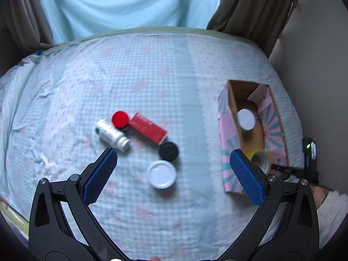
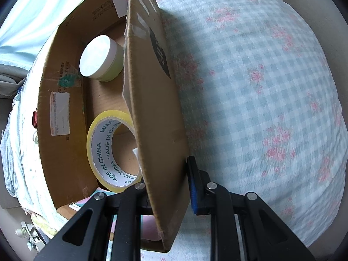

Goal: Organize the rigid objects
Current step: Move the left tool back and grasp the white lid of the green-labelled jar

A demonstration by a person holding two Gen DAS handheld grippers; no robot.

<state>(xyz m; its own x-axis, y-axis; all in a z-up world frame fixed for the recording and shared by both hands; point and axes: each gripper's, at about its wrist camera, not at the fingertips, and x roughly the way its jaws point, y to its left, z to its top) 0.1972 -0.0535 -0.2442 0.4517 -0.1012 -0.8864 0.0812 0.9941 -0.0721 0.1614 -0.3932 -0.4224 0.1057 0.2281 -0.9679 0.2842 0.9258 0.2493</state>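
In the left wrist view my left gripper is open and empty, above a white lid on the bed. Beyond it lie a black lid, a red box, a red-capped jar and a white bottle on its side. An open cardboard box stands at the right, holding a white-lidded jar and a yellow tape roll. In the right wrist view my right gripper is shut on the box flap; the jar and the tape roll lie inside.
The checked bedsheet covers the bed. Curtains hang behind it and a wall stands at the right. The right gripper's body shows beside the box. Small clutter lies on the floor.
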